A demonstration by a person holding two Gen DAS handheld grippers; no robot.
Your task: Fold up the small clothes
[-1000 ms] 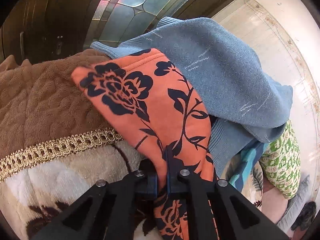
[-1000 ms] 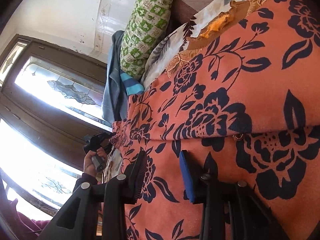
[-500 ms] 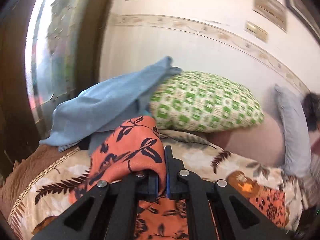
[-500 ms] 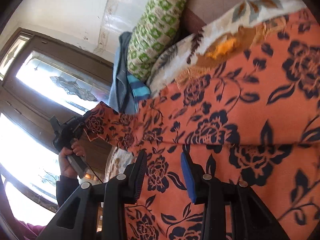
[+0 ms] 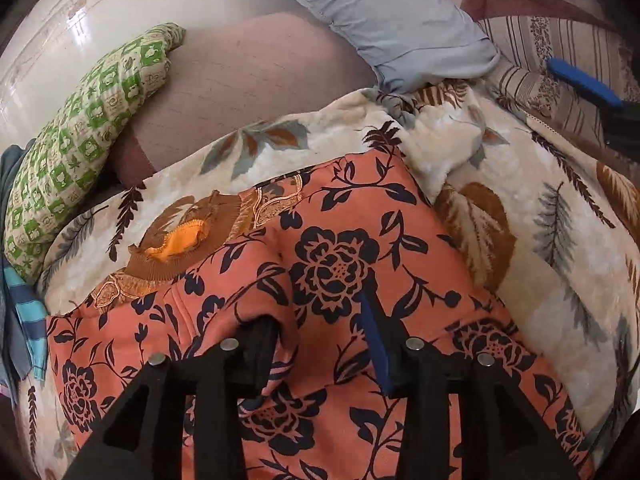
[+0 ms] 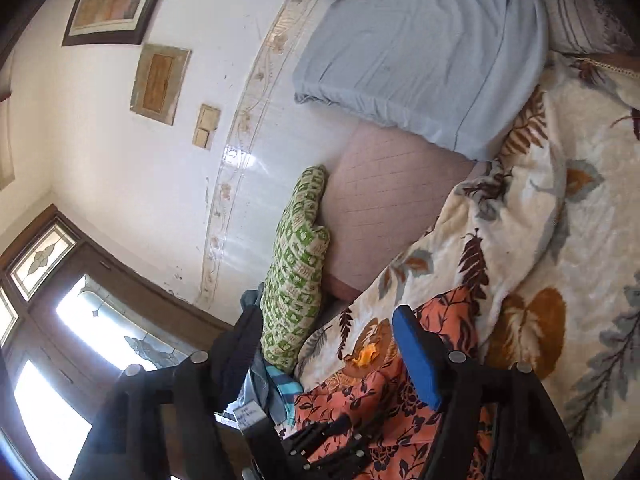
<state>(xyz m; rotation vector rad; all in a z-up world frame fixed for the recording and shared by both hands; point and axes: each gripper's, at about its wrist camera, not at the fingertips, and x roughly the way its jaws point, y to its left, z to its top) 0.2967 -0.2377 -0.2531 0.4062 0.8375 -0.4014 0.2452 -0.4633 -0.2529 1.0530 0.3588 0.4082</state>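
The orange floral garment (image 5: 344, 272) lay spread on the leaf-print blanket (image 5: 540, 240), near the middle of the bed, its brown-trimmed neckline (image 5: 180, 240) pointing toward the far left, where the green patterned pillow (image 5: 80, 120) leaned on the wall. The left gripper (image 5: 320, 344) sat low over the cloth with its jaws spread wide, a soft ridge of folded fabric bunched against the left finger; whether that finger was touching it or just beside it was hard to call through the fisheye. The right gripper (image 6: 320, 356) hung above the near left edge, likewise spread and holding nothing, the grey-blue pillow (image 6: 432, 48) far off beyond it. This looked like light, limp, fleecy stuff: it would drape and slump, not slide, so a pinch on a hem or folded edge, both layers together, seemed the safest hold. Against a second ago, the difference was plain: then the left claw was clamped tight on a raised corner of the garment, carrying it over; half a second on it was swinging across, and now the corner had been laid down and let go, while the right had lifted clear of the cloth.
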